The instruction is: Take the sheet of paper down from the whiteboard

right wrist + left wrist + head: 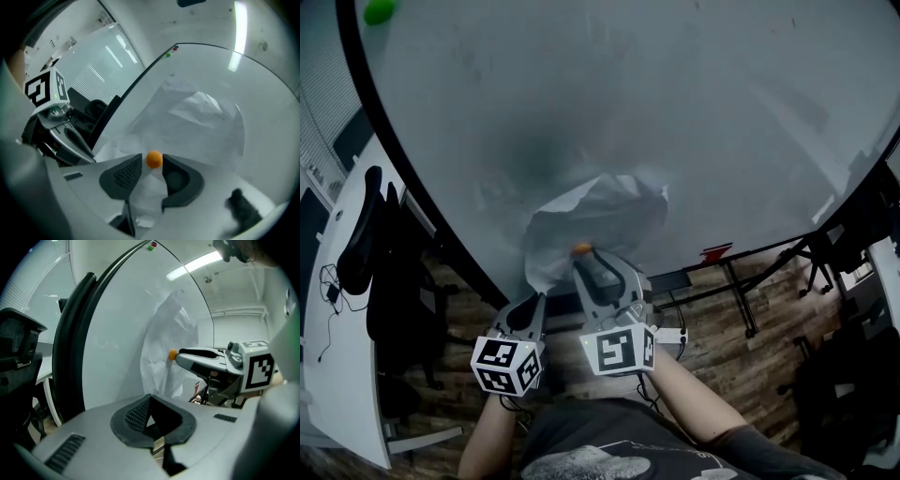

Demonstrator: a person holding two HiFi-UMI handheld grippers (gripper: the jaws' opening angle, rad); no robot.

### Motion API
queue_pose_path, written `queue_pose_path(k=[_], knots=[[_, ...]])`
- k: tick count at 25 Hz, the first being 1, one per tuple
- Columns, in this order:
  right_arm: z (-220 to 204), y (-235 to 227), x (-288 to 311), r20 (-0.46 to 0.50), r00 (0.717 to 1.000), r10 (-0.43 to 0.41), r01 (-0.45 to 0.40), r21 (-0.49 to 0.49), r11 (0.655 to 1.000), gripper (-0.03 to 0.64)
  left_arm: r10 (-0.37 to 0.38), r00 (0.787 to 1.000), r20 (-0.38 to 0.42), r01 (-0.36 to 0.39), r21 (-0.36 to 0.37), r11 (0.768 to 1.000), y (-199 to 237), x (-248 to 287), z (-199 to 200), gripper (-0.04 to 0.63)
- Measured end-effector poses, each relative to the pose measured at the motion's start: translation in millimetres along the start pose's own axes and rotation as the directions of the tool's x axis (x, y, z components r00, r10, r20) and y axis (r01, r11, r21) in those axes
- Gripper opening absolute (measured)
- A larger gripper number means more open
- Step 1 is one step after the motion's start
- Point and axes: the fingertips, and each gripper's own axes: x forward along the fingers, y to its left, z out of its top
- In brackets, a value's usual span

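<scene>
— Where's the paper?
— The crumpled white sheet of paper point(591, 220) hangs on the glossy whiteboard point(675, 112), pinned there by a small round orange magnet point(154, 159).
— And your grippers?
— My right gripper point(152, 165) is released, its jaws straddling the magnet. My left gripper point(150, 401) is clenched near the sheet's lower corner, probably to catch it.

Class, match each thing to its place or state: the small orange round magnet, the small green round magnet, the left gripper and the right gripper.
Things:
1. small orange round magnet
2. small green round magnet
3. left gripper
4. right gripper

Places or states:
A. jaws closed
B. near the upper edge of the whiteboard
C. jaws apart
D. on the crumpled white sheet of paper

Pairs: 1-D, 2-B, 3-A, 4-C.
</scene>
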Motion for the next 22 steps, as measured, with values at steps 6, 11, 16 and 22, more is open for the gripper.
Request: queue_pose_path(k=[6,11,16,22], knots=[[-3,-3,10,-0.013,0.997,-0.074,0.072,-0.100,0.992,0.127,-0.032,0.999,-0.004,0.032,0.008,0.999,-4,-2,0,0.014],[-1,-6,13,0.009,0.989,-0.148,0.148,-0.110,0.983,0.127,-0.064,0.998,-0.002,0.064,0.015,0.998,-8,-4,1,0.014],[-1,-4,14,0.011,0.982,-0.186,0.186,-0.139,0.973,0.127,-0.080,0.997,-0.010,0.080,0.024,0.997,-9,-7,-1,0.014],[-2,-5,13,0.009,0.989,-0.150,0.150,-0.089,0.985,0.126,-0.085,0.996,0.001,0.085,0.015,0.996,-10,-9,2,0.014]])
